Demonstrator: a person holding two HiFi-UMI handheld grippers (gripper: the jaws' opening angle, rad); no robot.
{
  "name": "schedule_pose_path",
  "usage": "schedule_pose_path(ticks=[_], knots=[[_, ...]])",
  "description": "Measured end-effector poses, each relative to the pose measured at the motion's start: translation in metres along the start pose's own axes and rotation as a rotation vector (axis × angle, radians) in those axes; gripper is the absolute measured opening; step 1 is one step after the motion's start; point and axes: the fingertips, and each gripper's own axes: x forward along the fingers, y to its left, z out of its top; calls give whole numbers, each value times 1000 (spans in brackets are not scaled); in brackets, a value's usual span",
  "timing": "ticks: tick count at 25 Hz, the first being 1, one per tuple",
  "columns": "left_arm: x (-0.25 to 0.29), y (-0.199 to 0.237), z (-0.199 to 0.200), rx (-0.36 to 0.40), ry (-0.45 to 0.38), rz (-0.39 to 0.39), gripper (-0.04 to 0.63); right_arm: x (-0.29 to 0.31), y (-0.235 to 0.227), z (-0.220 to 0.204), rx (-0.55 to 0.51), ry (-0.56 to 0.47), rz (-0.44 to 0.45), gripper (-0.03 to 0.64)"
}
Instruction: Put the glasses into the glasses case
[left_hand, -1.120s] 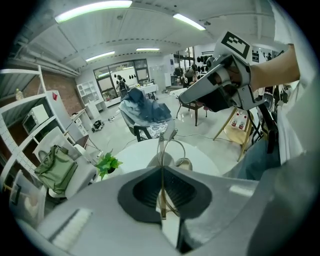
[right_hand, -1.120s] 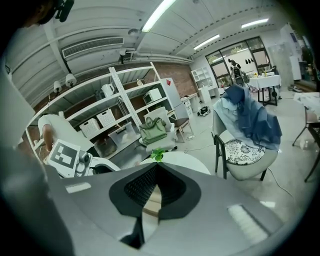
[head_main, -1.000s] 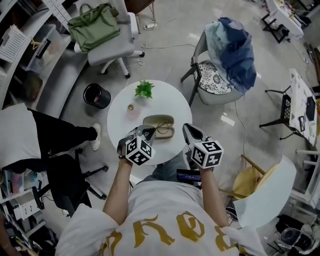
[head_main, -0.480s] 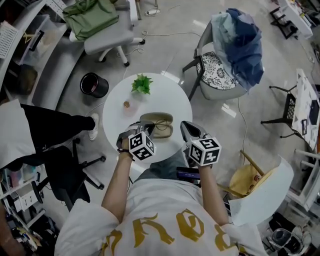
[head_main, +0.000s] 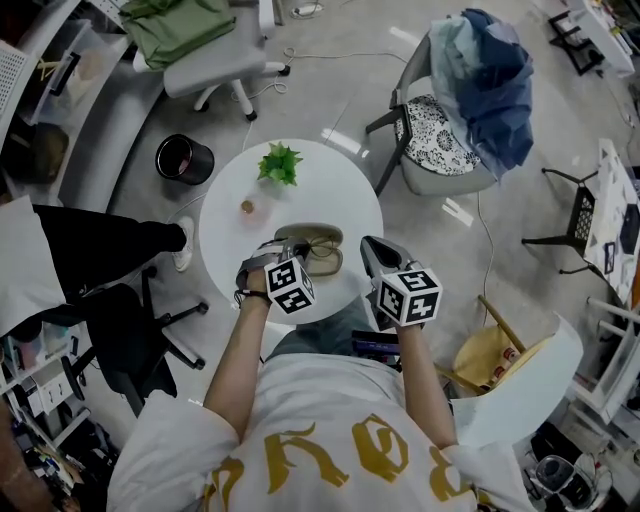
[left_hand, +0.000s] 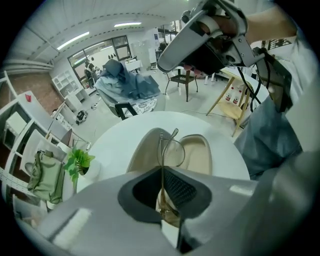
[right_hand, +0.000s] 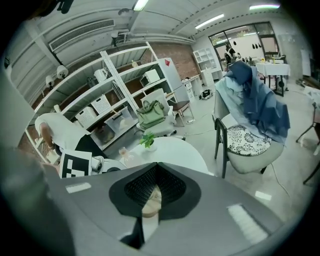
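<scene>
The fingers of the left gripper (left_hand: 161, 169) are being pressed together on the glasses (left_hand: 161, 145). The glasses are being pinched by a thin edge and held upright over the open case (left_hand: 197, 156) on the table (left_hand: 112, 147). They are being brought a little closer to the case than a moment ago, so they look nearly ready to be lowered in. The right gripper (right_hand: 157, 165) is being kept closed on nothing, near the case. No brand can be read. There are only black-and-white squares on the cubes (head_main: 292, 287) and unclear yellow letters on the shirt (head_main: 330, 440).
</scene>
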Motion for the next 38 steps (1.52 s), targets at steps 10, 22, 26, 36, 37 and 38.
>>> schedule_pose_path(ticks=[10,22,26,36,37,38], knots=[[11,2,-3,39,21,17,17,-5,-17,7,28,-14,-23,25],[5,1,8,14,-51,14,72,-18,-8,9,0,-27,-25,25],[-14,10,14,-57,-101,65,72,-28,1,17,-17,-62,-16,25],[-100,37,43,-205,-328,217,2,-64,42,43,-104,-200,-31,23],[-110,38,47,-215,-351,232,2,-68,45,46,-113,-214,-35,23],[-119,40,51,-227,-377,247,2,-71,48,49,-122,-227,-38,23]])
